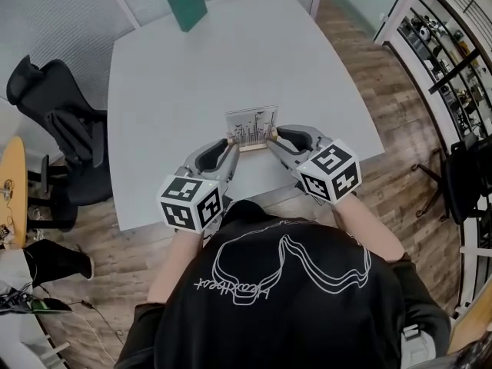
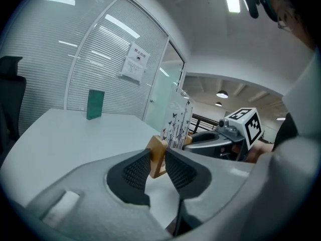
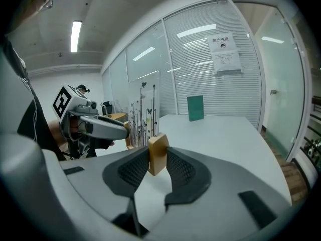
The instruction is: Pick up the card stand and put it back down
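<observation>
Card stand (image 1: 251,129) clamped at both ends, near the front edge of the tabletop (image 1: 169,91)

The left gripper (image 1: 229,141) and right gripper (image 1: 273,137) meet the stand from opposite sides, each with its jaws narrowed onto one end of the wooden base (image 2: 157,157): in the left gripper view the ribbed pads press on the block's left end, and in the right gripper view they pinch the other end (image 3: 158,153). The clear printed card stands upright between the two grippers. Whether the base rests on the tabletop or sits just off it cannot be told. A green board (image 1: 185,1) stands at the far edge, well apart
</observation>
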Tool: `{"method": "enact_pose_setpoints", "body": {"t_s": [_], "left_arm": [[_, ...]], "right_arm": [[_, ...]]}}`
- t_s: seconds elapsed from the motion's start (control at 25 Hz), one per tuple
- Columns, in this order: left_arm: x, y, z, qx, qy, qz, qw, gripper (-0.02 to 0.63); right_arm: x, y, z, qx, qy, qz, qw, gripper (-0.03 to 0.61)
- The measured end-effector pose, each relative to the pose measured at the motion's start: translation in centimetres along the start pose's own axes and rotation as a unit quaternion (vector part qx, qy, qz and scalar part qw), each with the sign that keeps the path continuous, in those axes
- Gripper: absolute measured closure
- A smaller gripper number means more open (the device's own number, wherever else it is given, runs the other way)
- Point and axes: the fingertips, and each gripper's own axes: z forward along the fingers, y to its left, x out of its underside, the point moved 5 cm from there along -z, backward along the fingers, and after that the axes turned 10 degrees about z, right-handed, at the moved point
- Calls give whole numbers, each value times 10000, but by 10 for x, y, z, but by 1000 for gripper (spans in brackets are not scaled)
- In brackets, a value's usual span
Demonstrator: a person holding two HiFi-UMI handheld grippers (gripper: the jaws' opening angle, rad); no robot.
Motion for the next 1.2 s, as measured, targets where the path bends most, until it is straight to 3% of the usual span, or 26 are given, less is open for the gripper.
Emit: {"method": "enact_pose_setpoints", "body": {"t_s": [0.4,0.92,1.2], "left_arm": [[-13,1,7,186,61,76,9998,517],[-14,2,16,109,47,47,9999,517],[-15,11,31,52,14,238,9997,517]], "right_arm": [[-11,-6,-5,123,-113,154,9997,466],[-16,-17,-2,64,-126,41,9999,466],[-15,-30,8,66,-86,-89,9999,466]]}}
